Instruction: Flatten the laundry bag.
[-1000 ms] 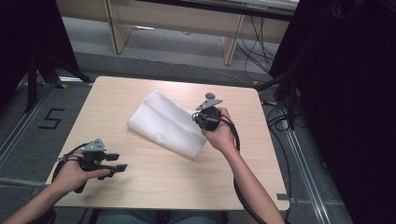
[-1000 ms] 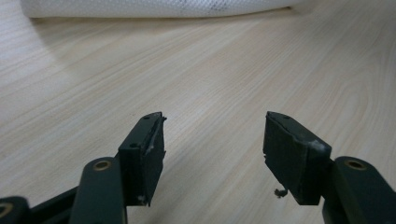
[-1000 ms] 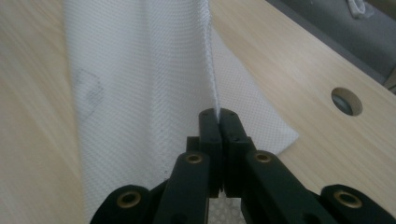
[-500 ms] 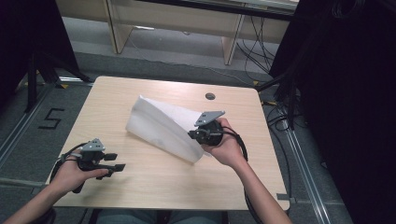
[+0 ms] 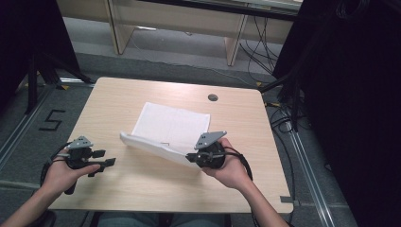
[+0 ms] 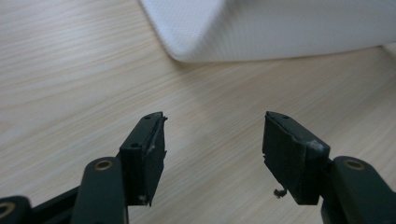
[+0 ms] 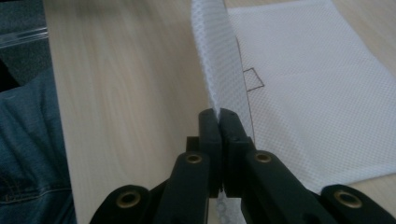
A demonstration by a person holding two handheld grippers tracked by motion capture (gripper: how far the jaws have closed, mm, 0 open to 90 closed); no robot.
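A white mesh cloth (image 5: 170,125) lies spread on the wooden table (image 5: 118,99), its near edge lifted off the surface. My right gripper (image 5: 190,157) is shut on that raised edge at its right end; in the right gripper view the jaws pinch the standing fold of cloth (image 7: 215,70), with my right gripper (image 7: 218,116) clamped tight. My left gripper (image 5: 105,158) hovers near the table's front left, open, a short way left of the cloth's lifted corner. In the left gripper view my left gripper (image 6: 212,135) holds nothing and the cloth (image 6: 280,28) lies just beyond it.
A small dark round grommet (image 5: 213,97) sits in the table near its far right. Cables (image 5: 265,52) trail over the floor behind the table. A person's jeans-clad leg (image 7: 28,154) is at the table's near edge.
My right gripper has pulled the cloth's edge from the far side toward the near edge, unfolding the cloth flat behind it. The left gripper has shifted slightly.
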